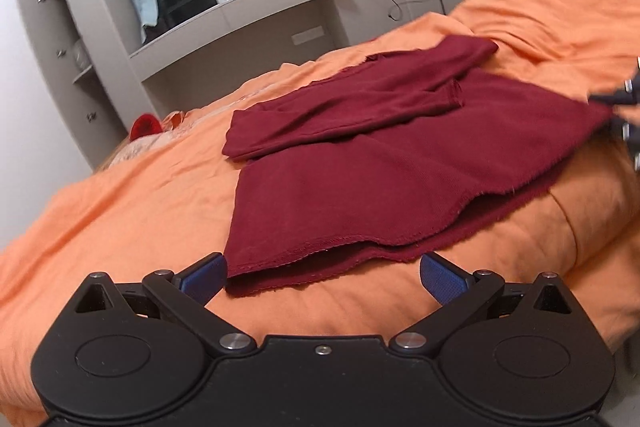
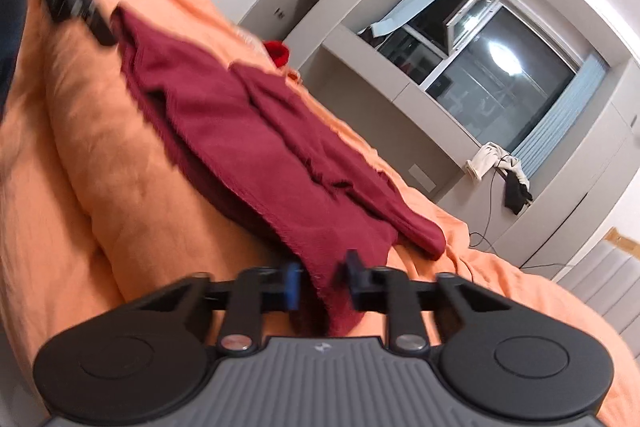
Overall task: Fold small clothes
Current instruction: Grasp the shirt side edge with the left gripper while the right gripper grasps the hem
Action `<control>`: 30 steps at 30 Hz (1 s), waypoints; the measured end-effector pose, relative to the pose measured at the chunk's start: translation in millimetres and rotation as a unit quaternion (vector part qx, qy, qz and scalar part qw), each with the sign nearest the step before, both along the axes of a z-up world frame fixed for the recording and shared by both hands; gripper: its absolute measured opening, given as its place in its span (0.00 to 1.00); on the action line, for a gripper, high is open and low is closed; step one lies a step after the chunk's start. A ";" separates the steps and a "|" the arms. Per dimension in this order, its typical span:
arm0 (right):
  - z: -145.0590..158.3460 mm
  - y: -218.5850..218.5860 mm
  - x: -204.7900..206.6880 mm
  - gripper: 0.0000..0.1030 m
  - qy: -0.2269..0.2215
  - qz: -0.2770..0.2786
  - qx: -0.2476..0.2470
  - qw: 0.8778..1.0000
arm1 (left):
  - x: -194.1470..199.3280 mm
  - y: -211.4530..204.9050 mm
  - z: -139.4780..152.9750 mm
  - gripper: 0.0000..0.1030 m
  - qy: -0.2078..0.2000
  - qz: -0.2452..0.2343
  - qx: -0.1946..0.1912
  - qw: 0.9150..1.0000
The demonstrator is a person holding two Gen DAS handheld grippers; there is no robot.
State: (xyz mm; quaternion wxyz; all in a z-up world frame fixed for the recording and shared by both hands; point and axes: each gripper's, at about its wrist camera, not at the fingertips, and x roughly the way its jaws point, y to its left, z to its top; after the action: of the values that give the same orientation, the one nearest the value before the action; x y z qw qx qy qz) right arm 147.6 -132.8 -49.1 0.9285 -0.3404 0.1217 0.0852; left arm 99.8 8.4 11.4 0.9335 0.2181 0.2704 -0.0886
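Maroon garment [image 1: 400,155] lies flat on the orange bed [image 1: 120,211], sleeves folded across. Left hand-held gripper [image 1: 322,277] spread wide, the near hem corner between its pads, untouched. Right hand-held gripper [image 2: 322,285] pinches the opposite hem corner.

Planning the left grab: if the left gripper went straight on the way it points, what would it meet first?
Most likely the near hem of the maroon garment, which lies just ahead between the open left gripper fingers, on the orange bedding. Depth is hard to judge.
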 end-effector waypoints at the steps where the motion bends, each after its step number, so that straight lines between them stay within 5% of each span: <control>1: 4.7 -0.9 -0.7 0.14 -0.007 0.000 0.009 1.000 | 1.3 -1.6 -0.8 1.00 0.002 -0.004 0.008 1.000; 8: 30.2 -15.8 -2.4 0.12 -0.017 -0.007 0.089 0.996 | 24.9 -22.8 -14.0 1.00 0.020 -0.037 0.115 0.992; 12: 37.4 -21.0 -5.6 0.12 -0.026 -0.008 0.100 0.995 | 35.8 -23.2 -11.9 0.93 0.010 -0.045 0.135 0.990; 18: 39.6 -26.1 -7.4 0.12 -0.030 -0.013 0.108 0.994 | 52.2 -9.0 -13.1 0.71 0.009 -0.031 0.162 0.986; 20: 39.9 -27.3 -7.9 0.12 -0.031 -0.014 0.111 0.993 | 51.6 -3.7 -13.7 0.49 -0.002 -0.030 0.176 0.984; 26: 37.6 -22.2 -5.2 0.12 -0.026 -0.017 0.103 0.994 | 47.7 5.3 -18.7 0.06 -0.009 -0.036 0.192 0.981; 30: 33.8 -22.1 -5.2 0.12 -0.024 -0.018 0.092 0.995 | 36.9 3.9 -11.1 0.05 -0.057 -0.043 0.185 0.980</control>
State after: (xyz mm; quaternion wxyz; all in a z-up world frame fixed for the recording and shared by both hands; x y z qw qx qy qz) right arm 142.4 -154.9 -15.3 0.9599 -0.2531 0.0969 0.0714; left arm 136.7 12.3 0.3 0.8861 0.4031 0.2193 -0.0643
